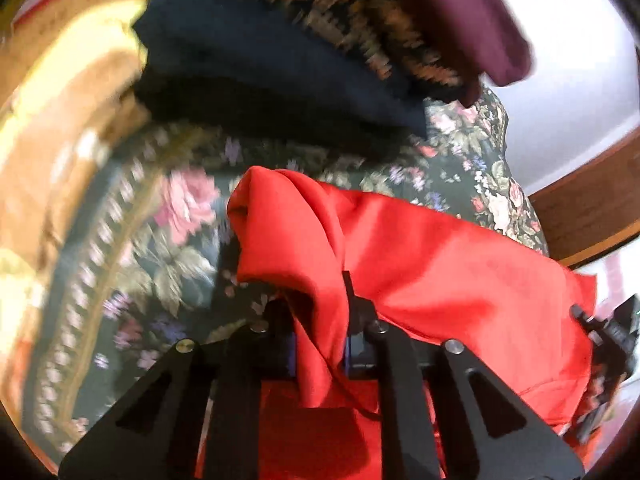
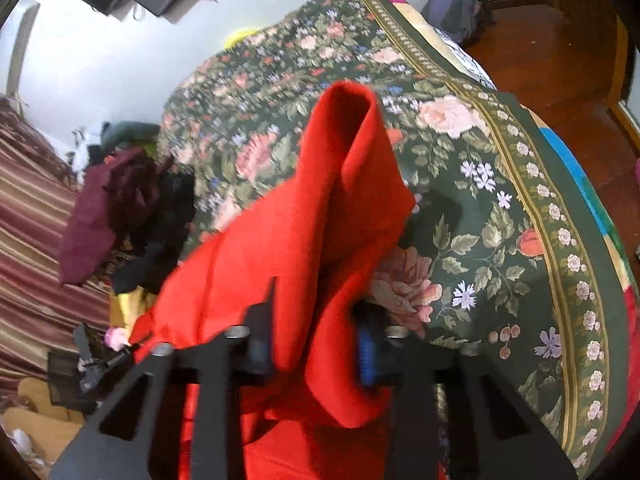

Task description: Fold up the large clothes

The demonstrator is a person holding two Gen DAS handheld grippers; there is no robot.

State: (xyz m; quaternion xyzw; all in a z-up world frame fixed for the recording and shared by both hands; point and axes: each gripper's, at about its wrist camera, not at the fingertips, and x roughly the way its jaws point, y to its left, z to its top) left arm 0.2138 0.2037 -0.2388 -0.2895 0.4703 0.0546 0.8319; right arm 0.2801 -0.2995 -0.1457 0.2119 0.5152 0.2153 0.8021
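A large red garment (image 1: 440, 264) hangs between both grippers above a bed with a dark floral cover (image 1: 168, 240). My left gripper (image 1: 320, 344) is shut on a fold of the red cloth, which bunches up over its fingers. My right gripper (image 2: 312, 344) is shut on another fold of the red garment (image 2: 288, 232), which rises in a peak ahead of it. The right gripper also shows at the right edge of the left wrist view (image 1: 612, 336). The left gripper shows at the lower left of the right wrist view (image 2: 92, 360).
A navy garment (image 1: 260, 72) and a maroon garment (image 1: 472, 12) lie heaped at the far side of the bed; they also show in the right wrist view (image 2: 108, 208). The floral bed cover (image 2: 500, 208) ends at a wooden floor (image 2: 560, 48). A striped cloth (image 2: 28, 216) lies left.
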